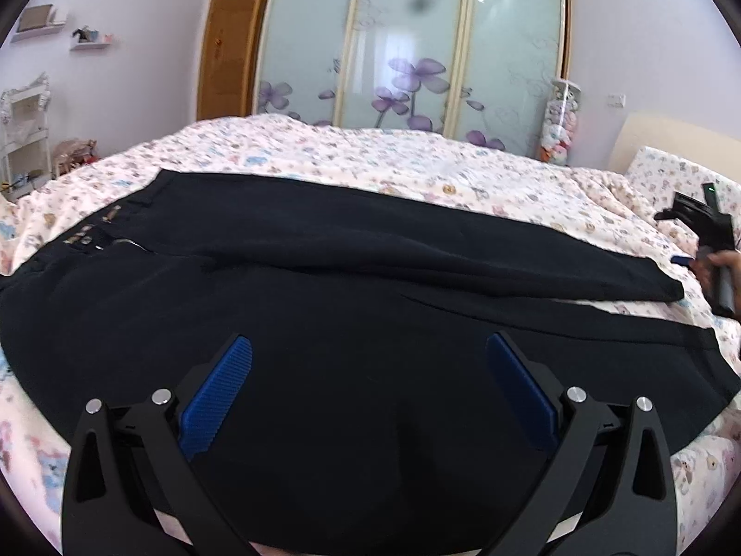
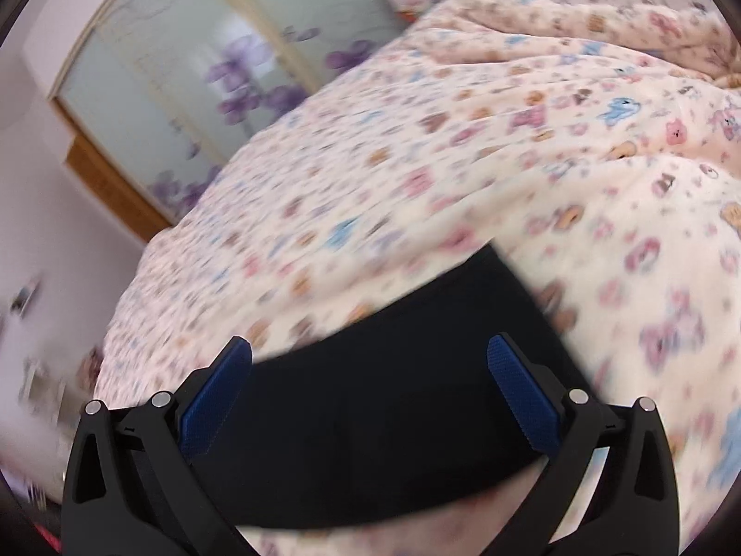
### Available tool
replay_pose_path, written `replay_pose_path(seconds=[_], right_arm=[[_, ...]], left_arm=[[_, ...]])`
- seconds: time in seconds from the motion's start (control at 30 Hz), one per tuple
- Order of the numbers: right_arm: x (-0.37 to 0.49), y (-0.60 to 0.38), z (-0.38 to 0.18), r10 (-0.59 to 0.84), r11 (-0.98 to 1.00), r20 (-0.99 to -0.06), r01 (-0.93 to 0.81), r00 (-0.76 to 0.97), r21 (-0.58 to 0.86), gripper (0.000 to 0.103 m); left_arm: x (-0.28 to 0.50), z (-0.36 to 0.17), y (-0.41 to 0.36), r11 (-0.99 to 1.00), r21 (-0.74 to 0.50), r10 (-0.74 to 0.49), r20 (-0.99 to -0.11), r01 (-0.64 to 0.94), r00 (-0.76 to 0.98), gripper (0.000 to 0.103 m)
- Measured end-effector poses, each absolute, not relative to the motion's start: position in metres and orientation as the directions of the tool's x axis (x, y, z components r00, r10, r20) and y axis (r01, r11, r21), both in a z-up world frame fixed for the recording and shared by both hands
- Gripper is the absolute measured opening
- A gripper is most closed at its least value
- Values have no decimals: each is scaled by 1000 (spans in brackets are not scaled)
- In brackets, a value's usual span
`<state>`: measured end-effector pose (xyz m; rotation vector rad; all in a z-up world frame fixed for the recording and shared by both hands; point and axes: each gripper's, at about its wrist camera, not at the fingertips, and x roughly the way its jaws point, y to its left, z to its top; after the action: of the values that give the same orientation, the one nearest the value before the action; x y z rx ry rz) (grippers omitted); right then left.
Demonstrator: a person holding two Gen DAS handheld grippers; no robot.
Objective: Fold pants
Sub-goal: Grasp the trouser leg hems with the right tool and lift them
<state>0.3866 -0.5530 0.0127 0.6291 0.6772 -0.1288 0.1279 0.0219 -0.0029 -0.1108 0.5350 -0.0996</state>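
Black pants [image 1: 324, 268] lie spread across the bed, waistband with metal clasps at the left, both legs running to the right. My left gripper [image 1: 368, 352] hovers open over the near leg, blue pads wide apart with nothing between them. At the far right of the left wrist view, a hand holds the right gripper [image 1: 708, 241] beside the far leg's hem. In the blurred right wrist view, my right gripper [image 2: 370, 356] is open above a leg end of the pants [image 2: 379, 421].
A floral bedsheet [image 1: 370, 157] covers the bed [image 2: 417, 176]. Sliding wardrobe doors [image 1: 407, 46] stand behind it, a white shelf unit [image 1: 23, 139] at the left, and a pillow [image 1: 671, 171] by the headboard at the right.
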Motion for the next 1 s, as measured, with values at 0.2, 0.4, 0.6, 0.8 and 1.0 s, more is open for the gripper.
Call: replay_pose_path(seconds=[0.2,0.4,0.6,0.8,1.0], right_arm=[[425,-567,0,-36,841,-656,377,754,388,95],[438,-574,-25,-119,837,-706,454,698,307,73],[435,-575,-41,-164,844,-725,476,668,247,48],[414,-566,-19,-131,873,-639,393,758,288,18],[333,-555,28,-1,882,-428,203,904,426,17]], left_arm=[[132,-8,24,983,-166,-159,-516,84,842,101],[135,-10,27,978,-189,-174,-525,85,833,101],[136,-11,28,978,-190,-175,-529,85,831,101],[136,-12,29,976,-202,-182,-528,85,829,101],[136,-14,38,966,-247,-202,-518,81,831,101]])
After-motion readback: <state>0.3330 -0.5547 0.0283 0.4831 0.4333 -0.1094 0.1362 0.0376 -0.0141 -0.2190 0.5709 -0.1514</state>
